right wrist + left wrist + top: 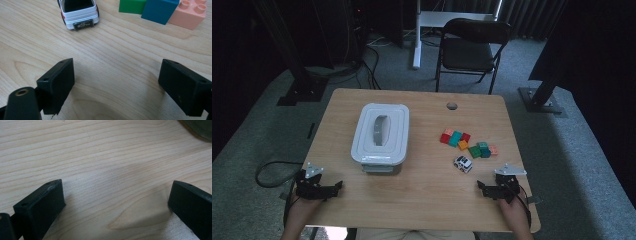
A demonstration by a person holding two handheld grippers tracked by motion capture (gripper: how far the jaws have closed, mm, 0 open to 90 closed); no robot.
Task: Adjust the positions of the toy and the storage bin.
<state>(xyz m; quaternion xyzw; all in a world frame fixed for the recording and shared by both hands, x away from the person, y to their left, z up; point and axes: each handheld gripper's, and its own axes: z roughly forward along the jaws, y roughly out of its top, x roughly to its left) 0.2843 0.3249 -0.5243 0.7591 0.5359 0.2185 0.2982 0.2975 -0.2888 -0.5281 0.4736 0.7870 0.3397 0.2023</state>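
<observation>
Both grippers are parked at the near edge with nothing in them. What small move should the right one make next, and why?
Probably ease the right gripper forward toward the white toy car. Its jaws stand open with only bare table between them, and the car sits just ahead, closer than the coloured blocks. The lidded container lies nearer the left gripper.

table (117, 50): pale wood, matt, fine grain | toy car (78, 11) ahead of right gripper (116, 82): glossy white plastic | bricks (160, 8): smooth plastic | jaws: matt black
</observation>
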